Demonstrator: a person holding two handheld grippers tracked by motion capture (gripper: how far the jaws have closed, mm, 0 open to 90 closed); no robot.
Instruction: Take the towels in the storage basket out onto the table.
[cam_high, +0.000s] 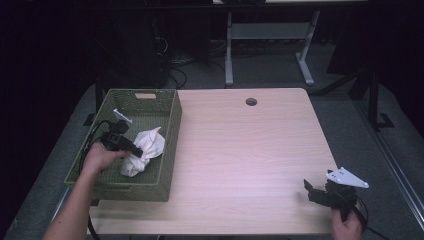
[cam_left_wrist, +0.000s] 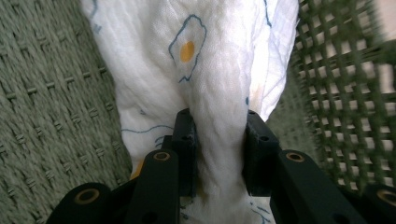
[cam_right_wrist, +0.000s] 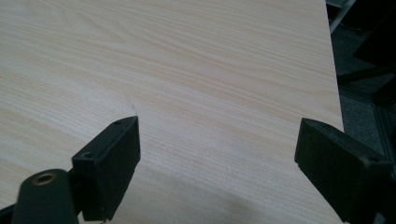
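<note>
A white cloth with blue and orange print lies bunched inside the green woven basket at the table's left. My left gripper reaches into the basket and is shut on a fold of that cloth, which bulges between the two black pads. At the table's near right corner my right gripper rests low over the bare wood. Its jaws stand wide apart with nothing between the fingers.
The light wooden table has a round cable hole near its far edge. The basket's mesh wall stands close on the right of the left gripper. Desk legs and cables stand on the dark floor beyond.
</note>
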